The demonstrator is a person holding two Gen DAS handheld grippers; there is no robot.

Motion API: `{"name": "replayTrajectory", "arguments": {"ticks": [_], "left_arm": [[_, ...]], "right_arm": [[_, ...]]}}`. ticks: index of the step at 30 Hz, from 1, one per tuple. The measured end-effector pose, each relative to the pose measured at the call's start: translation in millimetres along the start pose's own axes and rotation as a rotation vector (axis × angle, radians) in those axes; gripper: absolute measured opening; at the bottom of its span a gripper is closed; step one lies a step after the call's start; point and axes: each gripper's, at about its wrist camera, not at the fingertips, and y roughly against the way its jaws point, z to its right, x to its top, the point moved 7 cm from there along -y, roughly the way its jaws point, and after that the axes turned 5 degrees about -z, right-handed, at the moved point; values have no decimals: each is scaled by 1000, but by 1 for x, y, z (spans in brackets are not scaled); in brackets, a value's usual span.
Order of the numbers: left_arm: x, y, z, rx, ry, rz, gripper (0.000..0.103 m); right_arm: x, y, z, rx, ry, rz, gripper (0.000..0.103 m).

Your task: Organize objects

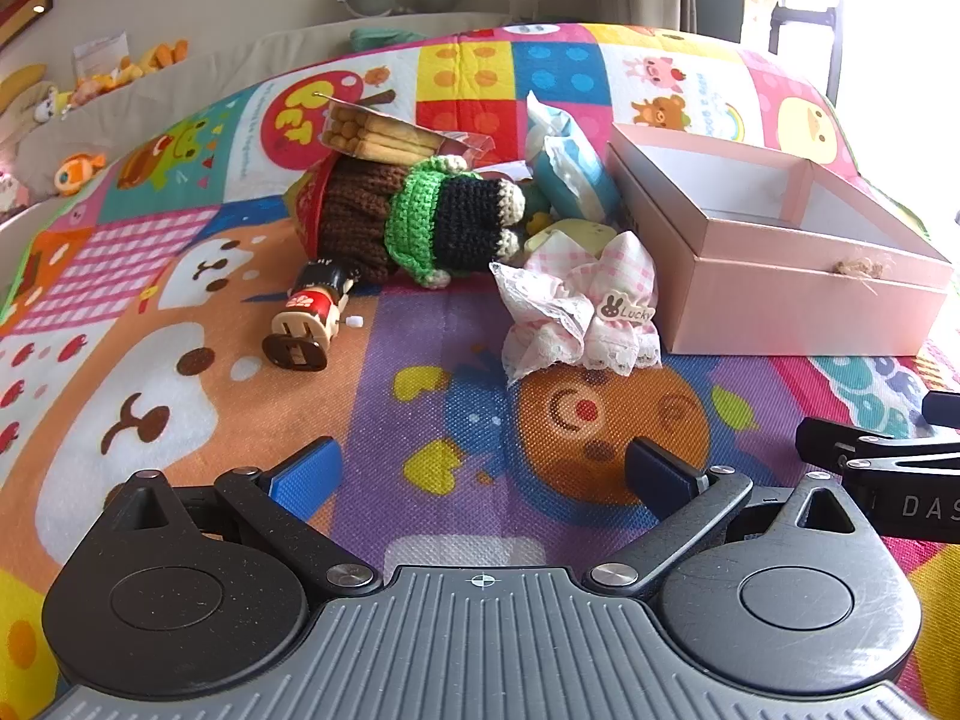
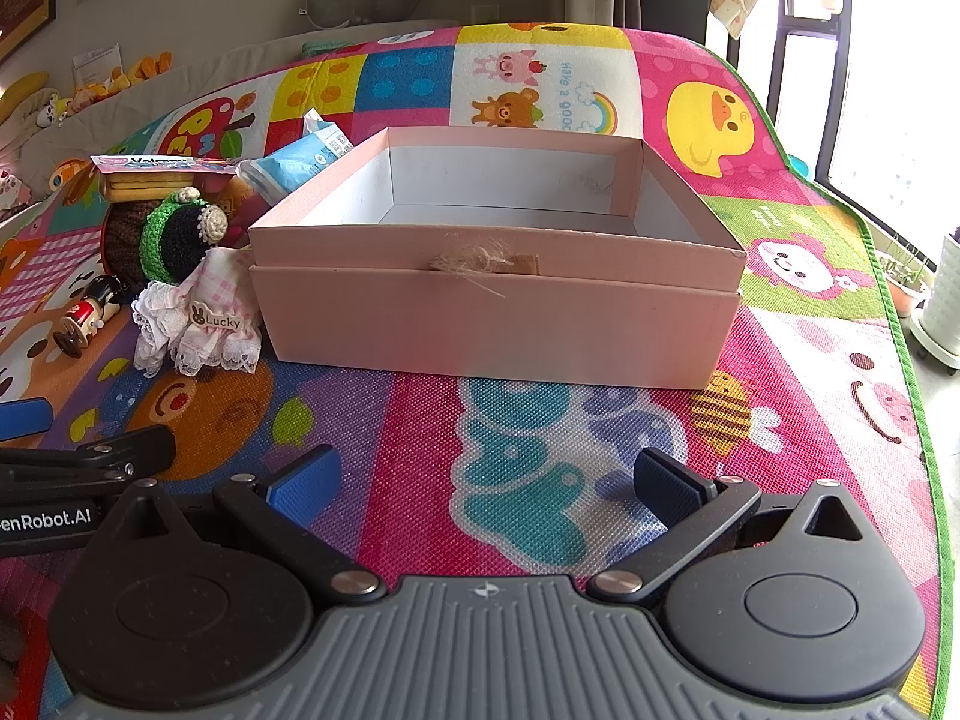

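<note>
An open, empty pink box (image 2: 492, 312) stands on the colourful play mat; it also shows in the left wrist view (image 1: 798, 306) at right. Left of it lies a pile: a crocheted doll (image 1: 414, 222) (image 2: 174, 234), a pink lace pouch marked "Lucky" (image 1: 582, 312) (image 2: 204, 324), a small wooden soldier toy (image 1: 312, 312) (image 2: 87, 315), a biscuit pack (image 1: 384, 132) (image 2: 150, 177) and a blue tissue pack (image 1: 570, 168) (image 2: 300, 162). My left gripper (image 1: 480, 474) is open and empty, short of the pile. My right gripper (image 2: 483, 480) is open and empty, in front of the box.
The play mat (image 2: 780, 396) ends at a green edge on the right, with floor and a white plant pot (image 2: 942, 312) beyond. Soft toys (image 1: 78, 168) line a beige sofa at far left. The right gripper's body (image 1: 888, 468) sits beside my left one.
</note>
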Motion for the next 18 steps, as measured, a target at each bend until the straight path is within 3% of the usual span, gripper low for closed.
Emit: {"name": "replayTrajectory", "arguments": {"ticks": [18], "left_arm": [[1, -1, 2, 1, -1, 0, 103]], "right_arm": [[0, 0, -1, 0, 0, 0, 103]]}}
